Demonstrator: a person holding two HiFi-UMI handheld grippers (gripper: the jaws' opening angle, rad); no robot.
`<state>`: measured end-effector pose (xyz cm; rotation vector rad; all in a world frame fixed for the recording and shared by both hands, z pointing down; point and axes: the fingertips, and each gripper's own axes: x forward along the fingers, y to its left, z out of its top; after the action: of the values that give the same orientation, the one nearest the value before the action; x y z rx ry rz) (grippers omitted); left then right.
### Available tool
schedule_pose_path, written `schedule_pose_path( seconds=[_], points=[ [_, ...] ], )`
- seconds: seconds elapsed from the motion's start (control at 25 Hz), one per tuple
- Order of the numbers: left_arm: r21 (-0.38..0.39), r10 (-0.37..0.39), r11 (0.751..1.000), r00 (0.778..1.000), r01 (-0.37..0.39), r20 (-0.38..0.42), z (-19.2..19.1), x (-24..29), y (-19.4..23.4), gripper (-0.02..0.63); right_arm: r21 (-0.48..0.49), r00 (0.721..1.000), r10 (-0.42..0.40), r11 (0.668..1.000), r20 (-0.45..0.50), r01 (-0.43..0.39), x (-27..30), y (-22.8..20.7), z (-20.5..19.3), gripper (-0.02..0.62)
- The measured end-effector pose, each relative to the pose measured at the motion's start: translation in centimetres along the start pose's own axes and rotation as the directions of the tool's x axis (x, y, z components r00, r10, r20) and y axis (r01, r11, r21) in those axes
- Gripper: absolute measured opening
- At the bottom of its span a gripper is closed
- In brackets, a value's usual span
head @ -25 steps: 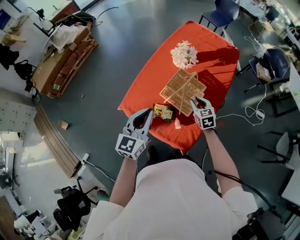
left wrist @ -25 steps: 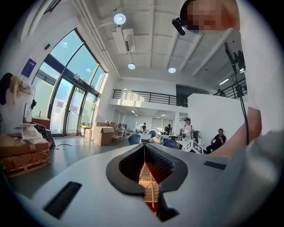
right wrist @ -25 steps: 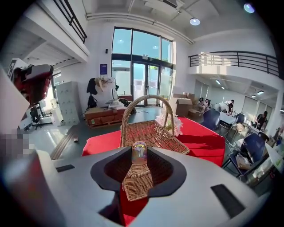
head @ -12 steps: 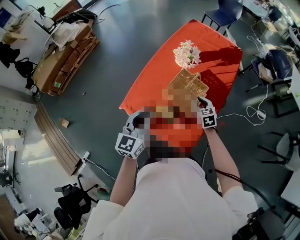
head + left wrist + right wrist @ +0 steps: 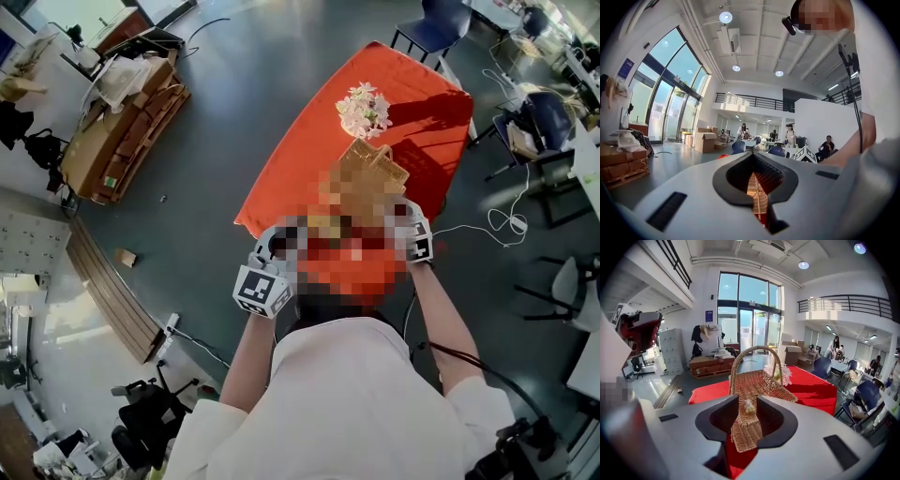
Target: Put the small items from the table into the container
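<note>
A woven basket [image 5: 373, 167] with a hoop handle stands on the red-clothed table [image 5: 319, 141]. In the right gripper view the basket [image 5: 759, 383] fills the space just beyond my right gripper [image 5: 749, 405]. That gripper is shut on a small pale item [image 5: 749, 407], held above the basket's near end. My left gripper [image 5: 753, 154] is shut with nothing in it and points level at the table's front, its marker cube [image 5: 262, 290] at lower left. The right gripper's marker cube [image 5: 419, 247] is beside the basket. The table's front part is hidden in the head view.
A bunch of pale flowers [image 5: 364, 108] lies on the cloth beyond the basket. Blue chairs [image 5: 441, 23] stand at the table's far end. A cable [image 5: 502, 220] trails on the floor at right. A pallet with cardboard [image 5: 122, 122] is far left.
Both grippers stay at the table's front edge, the right one still by the basket. Only the head view has shifted a little.
</note>
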<state>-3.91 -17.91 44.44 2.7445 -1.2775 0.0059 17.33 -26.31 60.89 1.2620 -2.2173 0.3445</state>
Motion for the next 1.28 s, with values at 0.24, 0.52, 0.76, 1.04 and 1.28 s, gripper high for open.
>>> schedule_pose_path(
  seconds=[0.24,0.52,0.76,1.04,1.28],
  points=[
    [0.009,-0.026,1.0,1.0,0.026,0.001,0.5,-0.7,-1.1,0.006,-0.001,1.0,0.004,1.0,0.021,-0.004,-1.4,0.9,0.3,0.123],
    [0.01,-0.025,1.0,0.999,0.024,0.036,1.0,-1.7,-1.8,0.008,-0.024,0.999,0.025,0.999,0.045,-0.024,-2.6,2.6,0.7,0.123],
    [0.005,-0.024,1.0,0.999,0.023,0.036,1.0,-2.3,-2.6,0.008,-0.026,0.999,0.035,0.999,0.034,-0.034,-3.9,3.6,-0.1,0.123],
    [-0.017,-0.008,1.0,1.0,0.008,0.005,-0.6,-2.9,-2.9,0.008,-0.021,0.995,0.097,0.995,-0.017,-0.098,-3.8,6.2,-3.3,0.123],
    [-0.059,0.036,0.997,0.998,-0.04,-0.054,-3.8,-4.8,-1.7,0.008,0.017,0.98,0.151,0.988,-0.13,-0.151,-1.2,8.7,-9.2,0.123]
  ],
)
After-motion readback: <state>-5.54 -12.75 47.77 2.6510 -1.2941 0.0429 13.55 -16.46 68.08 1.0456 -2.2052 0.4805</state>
